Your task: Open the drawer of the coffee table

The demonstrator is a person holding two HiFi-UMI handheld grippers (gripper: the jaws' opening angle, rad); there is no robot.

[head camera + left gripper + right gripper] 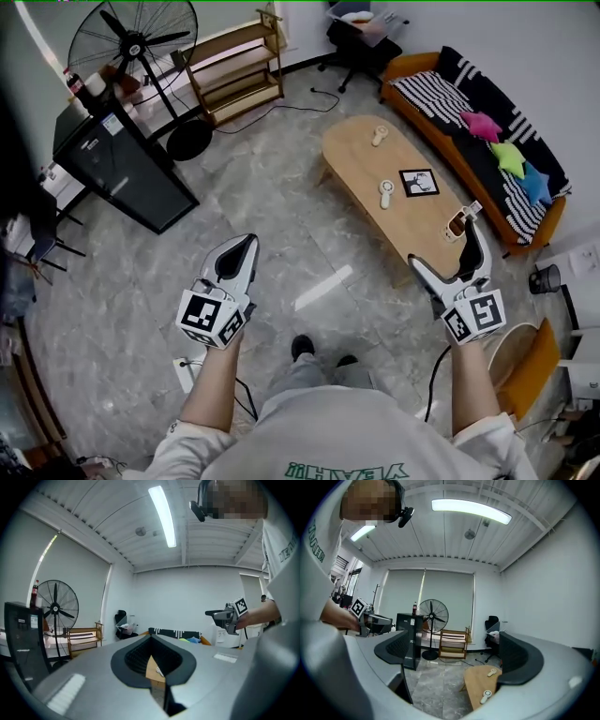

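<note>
Jaws of my left gripper [242, 251] were pressed together on nothing; those of my right gripper [448, 246] stood spread and empty, poised over the near end of the coffee table [361, 155]. Both were held in the air and touched nothing.

Step in hand, as I judged it: the approach, with the drawer not yet reached. No view showed a drawer front or handle. The next move probably called for lowering the spread right jaws to the table's side to find the handle, then pulling outward.

Room: grey marbled floor [281, 216]; orange sofa [450, 94] just behind the table; black cabinet [122, 169], standing fan [131, 42] and wooden shelf [234, 70] well apart to the left. On the oval wooden top lay a marker card [418, 182] and two small white handheld items [385, 193].
</note>
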